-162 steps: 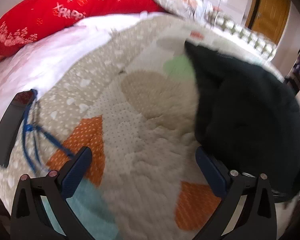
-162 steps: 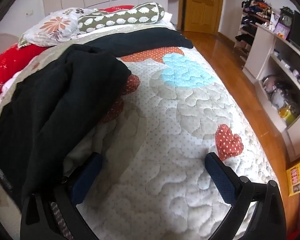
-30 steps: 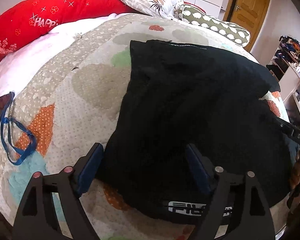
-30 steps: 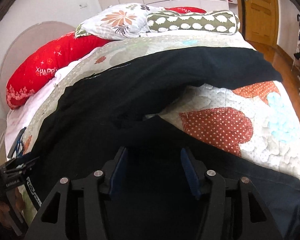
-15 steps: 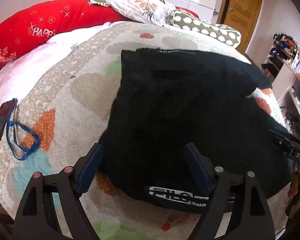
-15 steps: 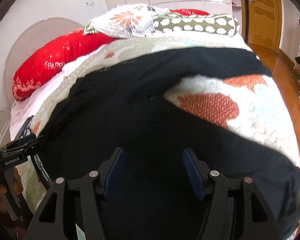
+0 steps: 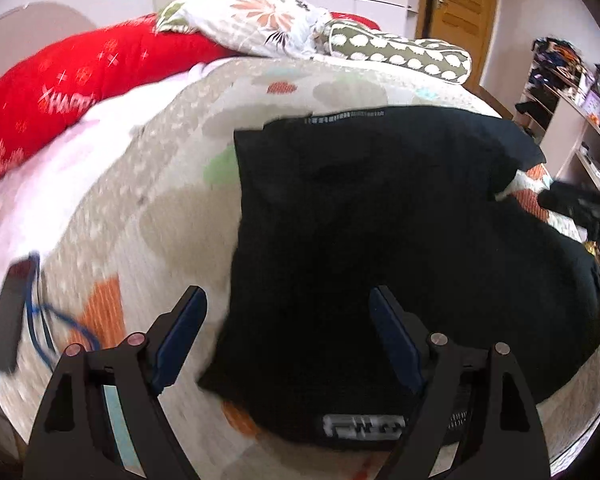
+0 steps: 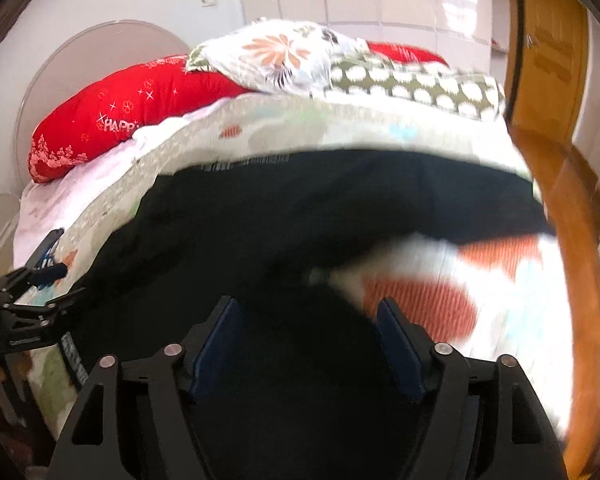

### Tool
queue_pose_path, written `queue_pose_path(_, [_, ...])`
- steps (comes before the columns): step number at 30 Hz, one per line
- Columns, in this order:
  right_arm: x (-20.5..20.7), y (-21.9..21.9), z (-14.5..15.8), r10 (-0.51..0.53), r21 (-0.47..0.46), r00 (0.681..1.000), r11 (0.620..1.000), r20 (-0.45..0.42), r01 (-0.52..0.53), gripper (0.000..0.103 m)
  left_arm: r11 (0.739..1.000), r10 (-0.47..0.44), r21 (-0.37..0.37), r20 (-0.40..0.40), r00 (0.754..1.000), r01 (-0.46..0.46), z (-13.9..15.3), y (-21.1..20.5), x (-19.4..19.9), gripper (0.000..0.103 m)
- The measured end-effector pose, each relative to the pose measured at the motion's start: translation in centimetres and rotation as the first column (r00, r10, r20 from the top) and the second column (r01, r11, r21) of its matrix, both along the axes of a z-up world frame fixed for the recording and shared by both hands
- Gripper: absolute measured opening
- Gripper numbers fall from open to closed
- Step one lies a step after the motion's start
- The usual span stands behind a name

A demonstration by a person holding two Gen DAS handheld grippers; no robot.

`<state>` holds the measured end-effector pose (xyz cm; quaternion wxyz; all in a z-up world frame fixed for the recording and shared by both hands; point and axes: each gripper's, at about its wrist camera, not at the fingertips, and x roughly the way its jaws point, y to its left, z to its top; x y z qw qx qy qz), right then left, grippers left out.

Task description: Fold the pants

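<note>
Black pants [image 7: 380, 216] spread on quilt [image 7: 148, 200], waistband near; left gripper [image 7: 288, 332] and right gripper [image 8: 310, 336] both wide above near edge, holding nothing

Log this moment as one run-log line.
left tongs: open | right tongs: open | black pants: spread on quilt, unfolded

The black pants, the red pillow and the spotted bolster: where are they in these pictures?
black pants [image 7: 380, 216], left wrist view, middle of the spread fabric.
red pillow [image 7: 80, 80], left wrist view, its middle.
spotted bolster [image 8: 420, 88], right wrist view, its middle.
</note>
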<state>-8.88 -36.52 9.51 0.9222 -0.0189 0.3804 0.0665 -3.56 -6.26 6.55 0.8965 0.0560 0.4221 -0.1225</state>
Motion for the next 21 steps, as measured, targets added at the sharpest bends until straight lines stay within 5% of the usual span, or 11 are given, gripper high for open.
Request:
queue_pose_path(6, [6.1, -0.2, 2.1, 0.054, -0.105, 0.998, 0.993, 0.035, -0.050, 0.083, 0.989, -0.137, -0.061, -0.040, 0.990, 0.134, 1.6, -0.9, 6.0, 0.087])
queue_pose_path(15, [16.9, 0.3, 1.1, 0.217, -0.296, 0.976, 0.931, -0.024, -0.214, 0.083, 0.962, -0.274, -0.015, -0.100, 0.957, 0.274, 1.0, -4.0, 14.9, 0.087])
queue_pose_path(21, [22.5, -1.3, -0.8, 0.258, -0.323, 0.959, 0.904, -0.115, -0.281, 0.083, 0.939, -0.323, 0.070, -0.164, 0.932, 0.337, -1.0, -5.3, 19.7, 0.087])
